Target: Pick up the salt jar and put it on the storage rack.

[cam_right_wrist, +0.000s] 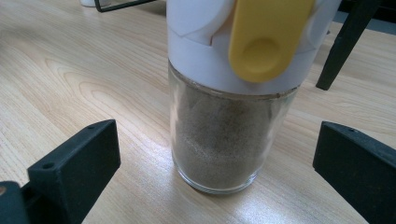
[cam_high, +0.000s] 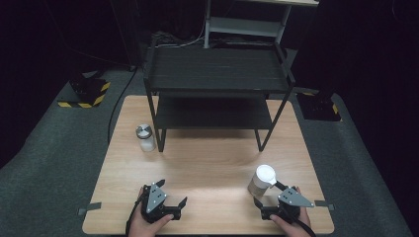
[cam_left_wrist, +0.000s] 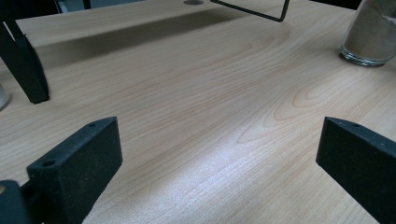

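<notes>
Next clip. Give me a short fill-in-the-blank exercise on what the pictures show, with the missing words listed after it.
1. The jaws of the right gripper stand ____ on either side of the spice jar.
2. The tab on the spice jar's white cap is ____.
3. The small jar with the metal lid stands beside the ____ leg of the black shelf rack, as the high view shows it.
4. Between the open jaws of the left gripper lies bare ____.

Missing words: open; yellow; left; table

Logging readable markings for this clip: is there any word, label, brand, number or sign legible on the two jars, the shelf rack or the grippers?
None can be read.
Spice jar with white cap and yellow flip tab: no lettering.
Metal-lidded jar: too small to tell.
Black shelf rack: nothing written.
Left gripper and right gripper, both open: no markings.
</notes>
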### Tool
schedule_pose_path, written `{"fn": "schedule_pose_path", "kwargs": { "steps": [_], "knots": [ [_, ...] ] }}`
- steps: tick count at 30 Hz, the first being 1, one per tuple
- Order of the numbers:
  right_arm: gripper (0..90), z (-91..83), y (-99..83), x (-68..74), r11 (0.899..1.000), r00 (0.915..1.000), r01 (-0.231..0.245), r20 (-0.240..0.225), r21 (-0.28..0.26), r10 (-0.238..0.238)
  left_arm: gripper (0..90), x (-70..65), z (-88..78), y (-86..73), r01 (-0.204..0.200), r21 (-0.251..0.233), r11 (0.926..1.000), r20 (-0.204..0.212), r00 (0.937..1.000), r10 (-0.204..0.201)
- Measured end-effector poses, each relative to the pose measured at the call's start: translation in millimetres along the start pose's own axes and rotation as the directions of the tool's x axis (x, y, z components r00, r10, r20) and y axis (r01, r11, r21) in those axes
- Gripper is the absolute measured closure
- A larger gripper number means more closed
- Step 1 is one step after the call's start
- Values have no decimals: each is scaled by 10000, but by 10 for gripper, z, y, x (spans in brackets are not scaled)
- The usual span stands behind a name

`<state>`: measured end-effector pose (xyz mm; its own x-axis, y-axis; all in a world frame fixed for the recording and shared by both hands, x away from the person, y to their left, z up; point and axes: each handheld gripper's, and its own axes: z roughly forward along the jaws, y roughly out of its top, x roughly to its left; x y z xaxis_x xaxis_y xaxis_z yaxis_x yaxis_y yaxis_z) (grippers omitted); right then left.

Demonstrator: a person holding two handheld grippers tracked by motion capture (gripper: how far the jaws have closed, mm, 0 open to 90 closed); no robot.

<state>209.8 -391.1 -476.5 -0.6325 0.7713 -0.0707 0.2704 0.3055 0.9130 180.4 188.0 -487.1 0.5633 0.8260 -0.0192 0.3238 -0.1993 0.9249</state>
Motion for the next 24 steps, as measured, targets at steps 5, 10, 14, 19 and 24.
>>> {"fn": "schedule_pose_path", "kwargs": {
  "steps": [5, 10, 14, 19, 24],
  "knots": [
    [3, -4, -8, -3, 10000, 10000, -46, 12, -42, 46, 5, 17, -9, -10, 58, -61, 10000, -49, 10000, -59],
    [3, -2, -6, -14, 10000, 10000, -80, -38, -33, 80, 4, 51, -48, -13, 193, -236, 9995, -282, 9994, -200],
    [3, -3, -7, -23, 9999, 9999, -114, -70, -37, 114, 4, 91, -83, -18, 310, -424, 9986, -529, 9980, -333],
    [3, -2, -7, -26, 9999, 9999, -103, -86, -41, 103, 4, 134, -129, -27, 336, -585, 9977, -768, 9963, -381],
    [3, -3, -11, -28, 9999, 9999, -116, -93, -64, 115, 4, 167, -181, -31, 437, -776, 9960, -1006, 9936, -515]
  ]
}}
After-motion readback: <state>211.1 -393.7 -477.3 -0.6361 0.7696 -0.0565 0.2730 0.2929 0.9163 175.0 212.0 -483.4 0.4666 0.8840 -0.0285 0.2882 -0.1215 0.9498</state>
